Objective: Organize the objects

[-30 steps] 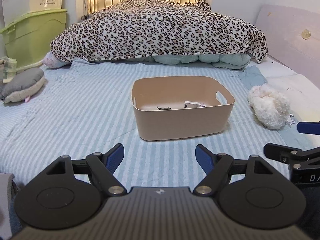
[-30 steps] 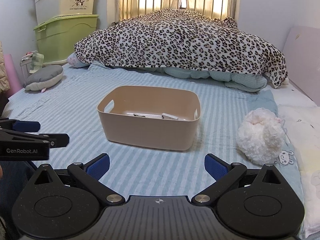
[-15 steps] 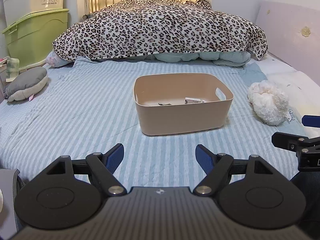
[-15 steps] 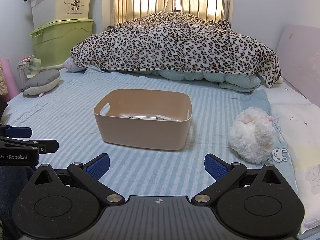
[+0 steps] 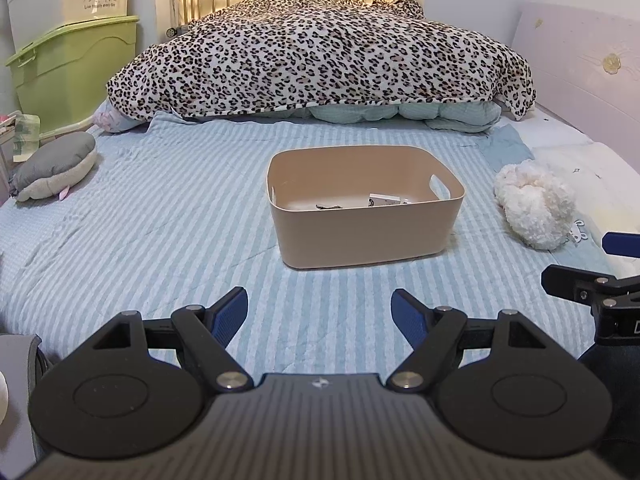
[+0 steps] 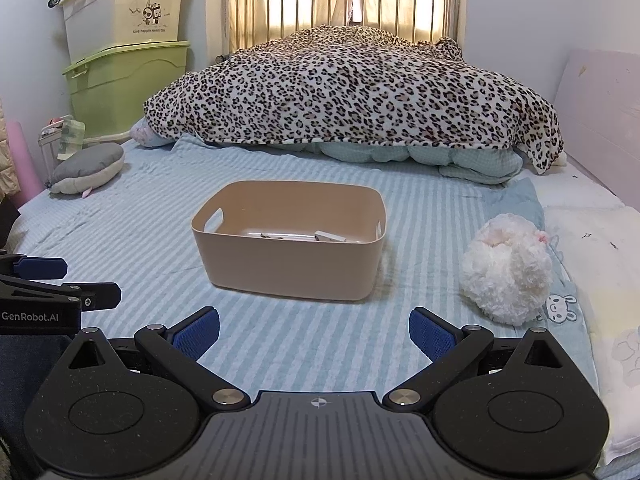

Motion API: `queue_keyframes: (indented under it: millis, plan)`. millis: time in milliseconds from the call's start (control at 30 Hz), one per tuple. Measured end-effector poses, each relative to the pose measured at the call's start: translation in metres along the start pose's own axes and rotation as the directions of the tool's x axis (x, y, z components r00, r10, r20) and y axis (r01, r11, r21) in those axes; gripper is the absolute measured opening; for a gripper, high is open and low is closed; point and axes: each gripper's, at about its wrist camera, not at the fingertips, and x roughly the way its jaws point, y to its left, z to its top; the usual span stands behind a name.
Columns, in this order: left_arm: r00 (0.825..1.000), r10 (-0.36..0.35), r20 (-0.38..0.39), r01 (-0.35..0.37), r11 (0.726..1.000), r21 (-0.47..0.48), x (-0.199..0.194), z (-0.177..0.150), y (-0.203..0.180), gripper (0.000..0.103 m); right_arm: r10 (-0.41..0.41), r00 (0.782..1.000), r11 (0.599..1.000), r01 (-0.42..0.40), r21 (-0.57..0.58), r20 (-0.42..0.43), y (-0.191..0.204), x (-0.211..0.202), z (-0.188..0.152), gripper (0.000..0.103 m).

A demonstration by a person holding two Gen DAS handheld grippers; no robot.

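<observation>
Striped blue bedding (image 5: 160,216) covers the bed in front of us, with a leopard blanket (image 5: 320,52) heaped along the far edge and green storage boxes (image 6: 128,84) stacked past the far left corner. We hold both tools low over the near edge, neither touching anything.

Our left gripper (image 5: 320,316) has its blue pads spread wide with nothing between them. Our right gripper (image 6: 314,334) is released too, and just as bare.

A tan bin (image 6: 288,272) sits near the middle of the bed, its long side running left to right across our view, with a cut-out handle in each short end. A few small flat items (image 5: 384,201) lie on its floor; we cannot tell what they are.

A white fluffy toy (image 6: 504,276) rests loose on the bedding to the right of the bin, close to the bed's right edge and apart from the bin wall. A grey cushion (image 6: 88,168) lies well away by the left edge, toward the far corner.

We judge the toy to be the next thing to go into the bin. It lies ahead and to the right of our right gripper, and much further across from our left, so the right hand is the nearer one. The toy is round and soft with no clear long axis, so the approach angle should matter little. The carry would then run leftward over the bin's right end.
</observation>
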Motion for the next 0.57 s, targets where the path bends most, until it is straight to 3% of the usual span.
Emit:
queue_keyframes:
  millis: [567]
  plan:
    - [0.999,-0.032,-0.002,0.032,0.999,0.02,0.0009,0.002,-0.0065,0.08,0.017,1.0,1.0,-0.017,0.007,-0.009,0.0051,0.0026,-0.0049,0.103]
